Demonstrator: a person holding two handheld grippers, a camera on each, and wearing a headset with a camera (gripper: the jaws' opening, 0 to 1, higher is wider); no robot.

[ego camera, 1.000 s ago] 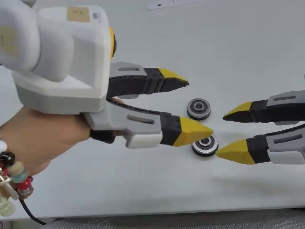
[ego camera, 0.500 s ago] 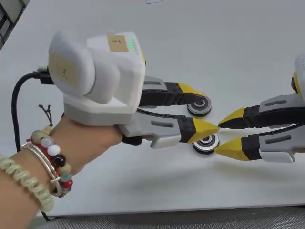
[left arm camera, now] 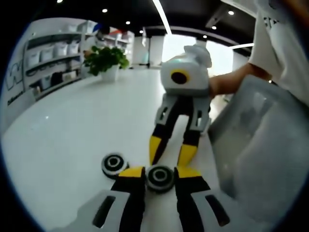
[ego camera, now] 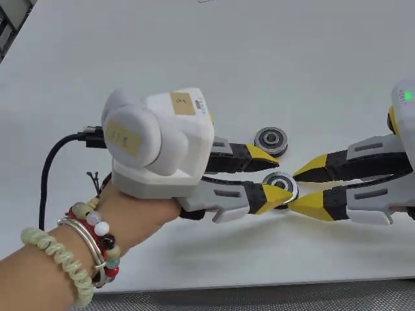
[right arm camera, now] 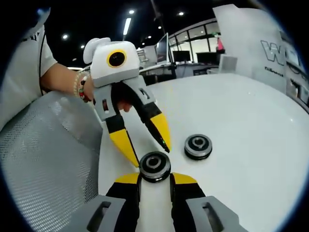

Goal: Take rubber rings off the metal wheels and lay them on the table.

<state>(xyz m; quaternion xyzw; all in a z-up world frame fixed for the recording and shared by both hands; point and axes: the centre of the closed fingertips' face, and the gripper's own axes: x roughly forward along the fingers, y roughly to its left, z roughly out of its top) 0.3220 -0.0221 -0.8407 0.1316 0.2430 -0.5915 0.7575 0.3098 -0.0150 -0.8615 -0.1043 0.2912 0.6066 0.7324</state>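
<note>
Two wheels (ego camera: 270, 139) loose on table (ego camera: 194, 52)

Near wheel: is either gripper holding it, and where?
Cannot tell. The near wheel lies on the table, its rim flanked by the tips of the left gripper and right gripper; contact is unclear.

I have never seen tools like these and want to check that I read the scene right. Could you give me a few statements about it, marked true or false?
1. Two small round metal wheels rimmed in black rubber, a nearer wheel and a farther wheel, lie on the white table. True.
2. The left gripper and the right gripper both point at the nearer wheel. True.
3. The right gripper is shut. False: its jaws stand apart.
4. The wheels are stacked. False: they lie side by side, apart.
</note>
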